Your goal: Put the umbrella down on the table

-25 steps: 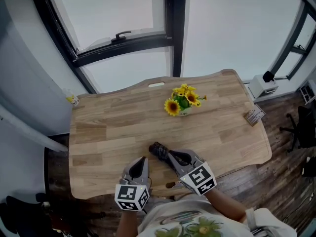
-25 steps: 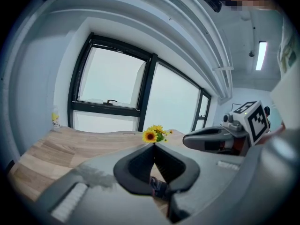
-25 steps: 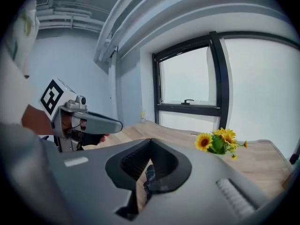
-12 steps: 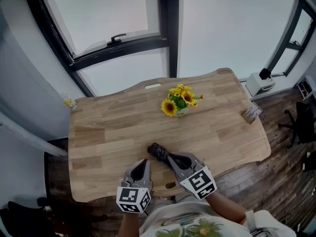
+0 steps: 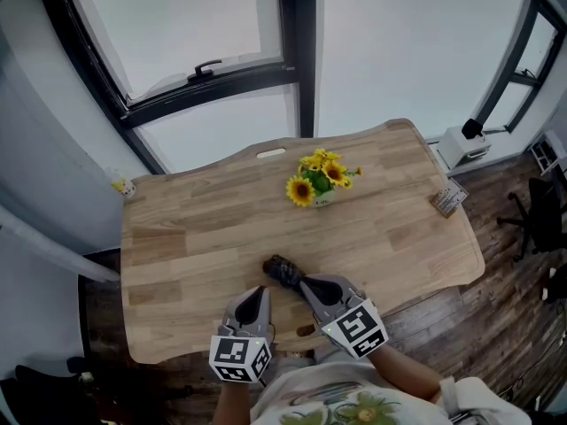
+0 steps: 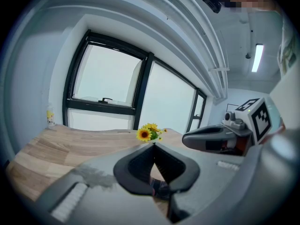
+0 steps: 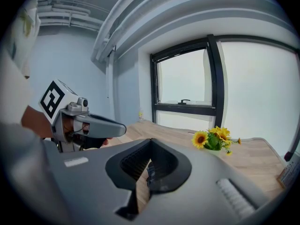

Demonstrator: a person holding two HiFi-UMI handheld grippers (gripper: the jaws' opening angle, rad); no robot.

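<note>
A dark folded umbrella (image 5: 280,270) lies on the wooden table (image 5: 195,237) near its front edge. Its far end pokes out past my right gripper (image 5: 306,283), whose body covers the rest. A brown end (image 5: 306,331) shows at the table's edge between the two grippers. In the right gripper view the jaws (image 7: 150,143) meet at their tips with nothing between them, and dark ribbed fabric (image 7: 149,171) shows below, through the gap. My left gripper (image 5: 257,292) hovers just left of the umbrella, its jaws (image 6: 153,145) also shut and empty.
A small pot of sunflowers (image 5: 317,182) stands at the table's middle back. A small box (image 5: 447,199) sits at the right edge and a little bottle (image 5: 122,186) at the back left corner. Windows rise behind the table; an office chair (image 5: 542,224) stands on the floor at the right.
</note>
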